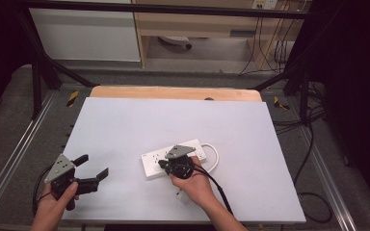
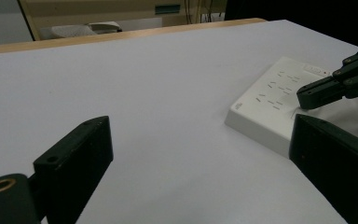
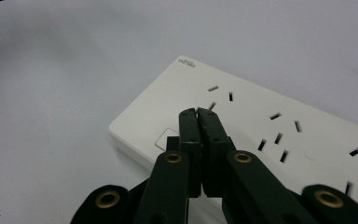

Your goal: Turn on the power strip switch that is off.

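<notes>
My left claw (image 1: 94,168) rests near the table's (image 1: 125,120) near left corner, held in my left hand (image 1: 53,204). Its two black jaws stand wide apart with nothing between them.

To its right, towards the middle of the near edge, lies a white power strip (image 1: 154,161), set at a slant, its white cable (image 1: 214,156) looping off the far right end. My right claw (image 1: 163,164), in my right hand (image 1: 195,185), sits over the strip's near left end. Its jaws are pressed together, holding nothing, tips just above or touching the white face beside a socket; I cannot tell which.

I judge the step in hand to be pressing or prodding the strip with the closed tips. To do it well, I should keep the jaws together, come straight down on the flat face and not into a slot, and press gently so the strip does not skid. My left claw could steady the far end if it slides.

The high view gives the whole layout: both hands, the cable, a small white object (image 1: 182,196) near my right wrist. The left gripper view looks low across the table and shows the strip's side wall. The right gripper view shows the socket slots (image 3: 222,96), a square mark (image 3: 167,138) by the corner, and small printed lettering (image 3: 187,61), too small to read.
</notes>
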The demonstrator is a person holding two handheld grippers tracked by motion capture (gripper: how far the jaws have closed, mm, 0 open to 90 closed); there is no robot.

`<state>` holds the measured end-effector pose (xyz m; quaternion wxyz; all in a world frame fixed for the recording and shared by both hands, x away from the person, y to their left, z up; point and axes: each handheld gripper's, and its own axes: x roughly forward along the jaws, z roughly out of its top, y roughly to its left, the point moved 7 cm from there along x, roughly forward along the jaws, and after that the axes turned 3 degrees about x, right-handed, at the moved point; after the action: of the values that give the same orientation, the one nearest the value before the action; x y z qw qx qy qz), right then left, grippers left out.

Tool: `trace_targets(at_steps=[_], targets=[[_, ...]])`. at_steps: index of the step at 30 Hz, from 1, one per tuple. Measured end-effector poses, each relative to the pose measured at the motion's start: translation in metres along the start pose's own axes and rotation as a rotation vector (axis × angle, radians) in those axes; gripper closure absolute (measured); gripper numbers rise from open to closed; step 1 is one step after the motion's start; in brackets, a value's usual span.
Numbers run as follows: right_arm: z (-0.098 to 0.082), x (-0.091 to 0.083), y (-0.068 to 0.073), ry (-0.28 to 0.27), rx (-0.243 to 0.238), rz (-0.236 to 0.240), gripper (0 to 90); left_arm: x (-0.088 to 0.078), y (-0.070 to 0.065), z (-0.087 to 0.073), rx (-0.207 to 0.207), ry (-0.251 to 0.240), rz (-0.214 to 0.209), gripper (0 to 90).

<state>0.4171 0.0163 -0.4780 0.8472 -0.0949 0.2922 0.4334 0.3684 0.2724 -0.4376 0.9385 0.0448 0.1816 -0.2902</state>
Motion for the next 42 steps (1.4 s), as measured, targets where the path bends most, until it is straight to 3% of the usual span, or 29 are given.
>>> trace_targets(at_steps=[42], targets=[[-0.0035,0.001,-0.0037,0.027,0.017,0.005,90.0,0.0004,-0.0007,-0.0007,0.004,0.006,0.0,6.2]])
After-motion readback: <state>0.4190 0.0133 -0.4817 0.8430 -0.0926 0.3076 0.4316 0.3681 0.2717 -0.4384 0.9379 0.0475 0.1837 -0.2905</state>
